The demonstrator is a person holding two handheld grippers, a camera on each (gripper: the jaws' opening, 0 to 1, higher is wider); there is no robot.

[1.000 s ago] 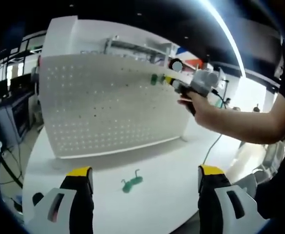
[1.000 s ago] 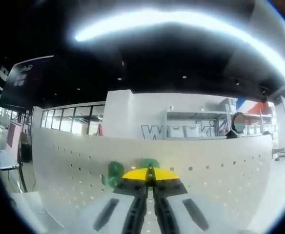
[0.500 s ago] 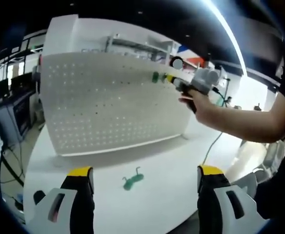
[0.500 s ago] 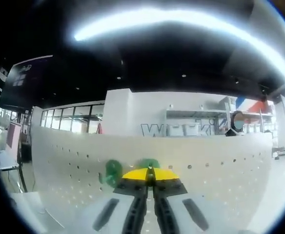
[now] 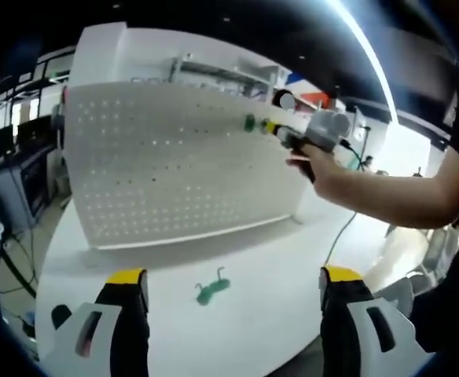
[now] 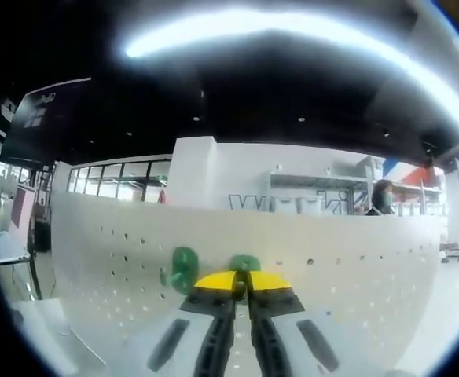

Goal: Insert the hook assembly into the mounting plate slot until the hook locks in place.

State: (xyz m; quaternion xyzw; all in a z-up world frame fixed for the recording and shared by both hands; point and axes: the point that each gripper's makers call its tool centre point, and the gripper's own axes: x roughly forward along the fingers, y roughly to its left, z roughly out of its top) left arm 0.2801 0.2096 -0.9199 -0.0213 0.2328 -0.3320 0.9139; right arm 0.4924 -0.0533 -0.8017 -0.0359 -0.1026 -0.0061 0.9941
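Right gripper [image 6: 243, 281]: jaws closed on green hook [image 6: 244, 263], at pegboard [image 6: 355, 267]. Left gripper [image 5: 229, 287]: wide open, empty (spare hook [image 5: 211, 288] at 12 o'clock, on table [image 5: 292, 267]).

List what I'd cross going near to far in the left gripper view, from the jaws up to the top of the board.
Left gripper → green hook lying on the table → pegboard → green hook at its top edge.
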